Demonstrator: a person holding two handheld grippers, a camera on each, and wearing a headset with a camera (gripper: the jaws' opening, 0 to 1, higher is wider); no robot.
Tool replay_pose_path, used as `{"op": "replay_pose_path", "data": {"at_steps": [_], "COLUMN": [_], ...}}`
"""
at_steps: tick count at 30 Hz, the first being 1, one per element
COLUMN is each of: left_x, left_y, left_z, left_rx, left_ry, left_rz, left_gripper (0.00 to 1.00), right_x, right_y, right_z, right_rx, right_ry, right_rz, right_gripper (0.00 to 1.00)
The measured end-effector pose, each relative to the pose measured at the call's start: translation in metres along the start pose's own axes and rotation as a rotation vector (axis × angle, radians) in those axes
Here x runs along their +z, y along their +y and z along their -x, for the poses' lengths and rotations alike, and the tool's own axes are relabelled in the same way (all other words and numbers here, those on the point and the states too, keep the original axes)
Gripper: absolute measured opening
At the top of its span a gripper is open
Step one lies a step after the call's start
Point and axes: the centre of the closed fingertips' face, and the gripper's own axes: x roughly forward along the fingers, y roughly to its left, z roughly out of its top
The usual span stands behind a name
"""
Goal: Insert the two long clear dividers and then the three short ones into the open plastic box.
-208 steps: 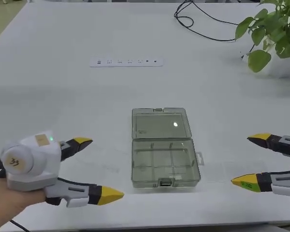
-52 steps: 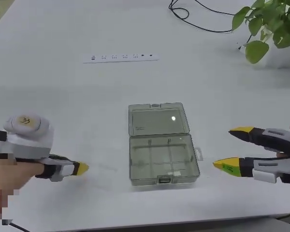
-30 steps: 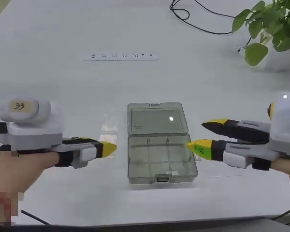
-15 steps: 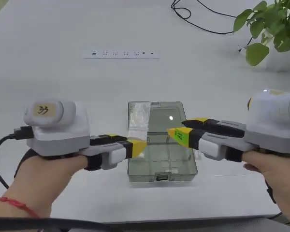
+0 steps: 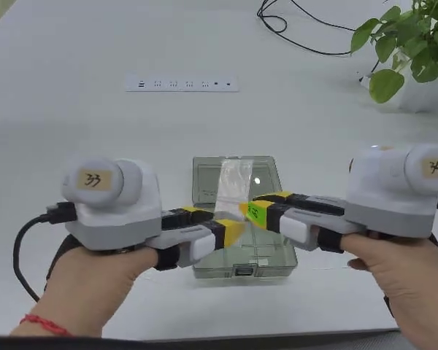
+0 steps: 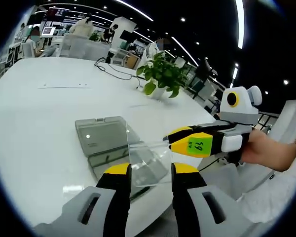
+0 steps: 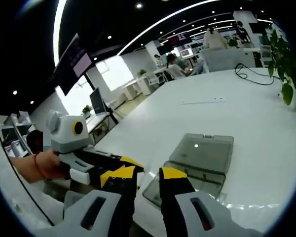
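1. Two grippers are in play, one in each of the person's two hands. In the head view the left hand is at the near left, with one red band on its wrist.
2. The left gripper, marked 33, points right over the box. Its claw is clamped on one clear divider, which rises up and away from the tips. In the left gripper view the sheet spans the gap between the jaws.
3. One white power strip lies at the far left of centre.
4. One open plastic box sits at the near centre, its lid laid back on the far side. The two grippers cover much of its tray, so the dividers inside cannot be counted.
5. The right gripper, marked 34, points left. Its tips are at the divider's right edge. In its own view the jaws stand narrowly apart, but contact with the sheet cannot be made out.
6. The right hand is cut off at the near right.
7. One black cable and one plant are at the far right. The plant is cut off by the edge.
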Motion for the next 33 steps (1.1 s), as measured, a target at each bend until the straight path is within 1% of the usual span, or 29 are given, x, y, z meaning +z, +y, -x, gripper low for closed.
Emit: {"op": "replay_pose_path", "data": {"at_steps": [3, 6, 11, 15, 17, 18, 20, 24, 29, 33], "left_x": [-0.0005, -0.0003, -0.0018, -0.0004, -0.0005, 0.0010, 0.0005, 0.0004, -0.0016, -0.0042], "left_y": [-0.0025, -0.0025, -0.0045, -0.0034, -0.0038, -0.0046, -0.0046, -0.0067, -0.0099, -0.0086], "left_z": [-0.0007, -0.0008, -0.0015, -0.0017, -0.0022, -0.0029, -0.0034, -0.0040, -0.0044, -0.0034], "left_rx": [-0.001, 0.001, -0.001, 0.001, 0.000, -0.007, -0.010, -0.017, -0.035, -0.038], "left_ry": [0.007, 0.007, 0.017, 0.009, 0.010, 0.003, 0.007, 0.008, 0.015, 0.020], "left_rz": [-0.027, -0.032, -0.049, -0.058, -0.060, -0.064, -0.061, -0.059, -0.075, -0.093], "left_gripper": [0.30, 0.30, 0.30, 0.31, 0.31, 0.31, 0.30, 0.32, 0.34, 0.38], "right_x": [-0.0013, -0.0042, -0.0041, -0.0033, -0.0034, -0.0030, -0.0030, -0.0022, -0.0021, 0.0002], "right_y": [0.0001, 0.0003, 0.0011, -0.0003, -0.0001, -0.0002, -0.0008, -0.0011, -0.0018, -0.0015], "right_z": [-0.0019, -0.0037, -0.0042, -0.0041, -0.0044, -0.0046, -0.0048, -0.0045, -0.0038, -0.0015], "right_rx": [-0.005, -0.008, -0.013, -0.035, -0.039, -0.043, -0.044, -0.047, -0.048, -0.046], "right_ry": [0.004, 0.014, 0.008, -0.004, 0.000, -0.003, -0.002, -0.002, 0.001, -0.002], "right_rz": [-0.012, -0.023, -0.045, -0.095, -0.099, -0.107, -0.117, -0.120, -0.131, -0.135], "right_gripper": [0.17, 0.15, 0.08, 0.07, 0.07, 0.07, 0.06, 0.06, 0.06, 0.06]}}
